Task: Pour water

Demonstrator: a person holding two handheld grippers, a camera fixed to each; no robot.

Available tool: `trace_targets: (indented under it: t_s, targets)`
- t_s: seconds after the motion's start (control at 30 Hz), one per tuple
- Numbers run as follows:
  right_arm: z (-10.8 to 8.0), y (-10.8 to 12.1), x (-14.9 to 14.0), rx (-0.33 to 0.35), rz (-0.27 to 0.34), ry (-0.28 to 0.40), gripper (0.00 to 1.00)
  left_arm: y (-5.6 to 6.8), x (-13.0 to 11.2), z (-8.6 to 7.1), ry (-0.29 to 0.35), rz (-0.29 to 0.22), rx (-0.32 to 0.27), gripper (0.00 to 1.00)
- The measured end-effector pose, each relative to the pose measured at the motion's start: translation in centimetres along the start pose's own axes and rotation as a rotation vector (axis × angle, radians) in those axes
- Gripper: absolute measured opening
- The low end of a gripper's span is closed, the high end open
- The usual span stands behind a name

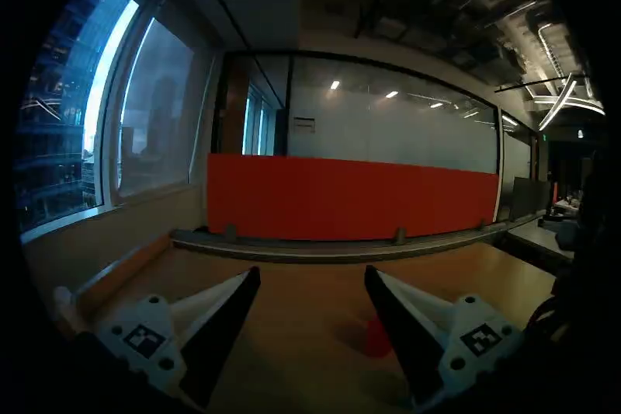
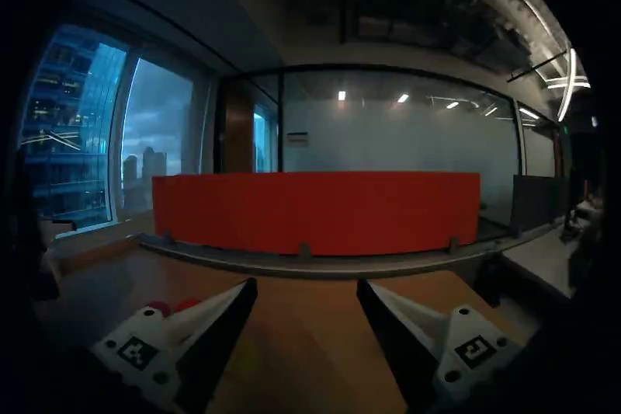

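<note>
red rounded object (image 1: 378,336), most likely the cup meant for the water, is seen low on the light brown wooden tabletop (image 1: 310,328) in the left gripper view. it is partly hidden behind the inner edge of the finger at the picture's right. its shape is too dim to be told surely, and whether it holds water cannot be told. in the right gripper view 2 small red rounded shapes (image 2: 161,308) are glimpsed on the same tabletop (image 2: 310,352), just behind the finger at the picture's left.

the left gripper (image 1: 311,269) is held with its jaws spread wide, and nothing is gripped between them. the right gripper (image 2: 307,283) is likewise spread wide and empty. both are pointed over the table toward a long orange-red partition panel (image 1: 349,200) and tall glass windows (image 1: 151,119).

the step in hand is judged to be the reach for a vessel, with the pour not yet begun. it is best done if each gripper is tipped down and turned until a red object is centred in the gap between the fingers. the jaws should be left wide until the vessel's wall is well inside, then closed squarely on its middle, so that it is not nudged over. a slow approach is called for by the dim light.
</note>
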State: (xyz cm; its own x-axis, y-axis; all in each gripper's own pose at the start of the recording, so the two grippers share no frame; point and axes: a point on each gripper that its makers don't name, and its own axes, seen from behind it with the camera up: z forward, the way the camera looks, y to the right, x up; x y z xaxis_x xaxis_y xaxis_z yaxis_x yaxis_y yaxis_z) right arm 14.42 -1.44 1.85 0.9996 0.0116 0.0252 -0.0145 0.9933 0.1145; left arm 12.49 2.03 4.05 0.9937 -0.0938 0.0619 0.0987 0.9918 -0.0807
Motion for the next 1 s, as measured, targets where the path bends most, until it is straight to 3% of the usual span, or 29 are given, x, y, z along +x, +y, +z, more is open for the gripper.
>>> trace_targets:
  t_s: [0.4, 0.7, 1.0]
  targets:
    - [0.5, -0.4, 4.4, 0.045, -0.003, -0.003, 1.0, 1.6, 6.2, 0.6, 0.023, -0.007, -0.063, 1.0]
    - [0.6, -0.7, 4.4, 0.076, -0.005, -0.004, 1.0, 3.0, 7.0, 0.8, 0.025, 0.015, -0.121, 1.0]
    - [-0.2, -3.5, 5.5, 0.226, -0.03, 0.014, 0.99, 6.3, 7.1, 0.7, 0.029, 0.024, -0.256, 1.0]
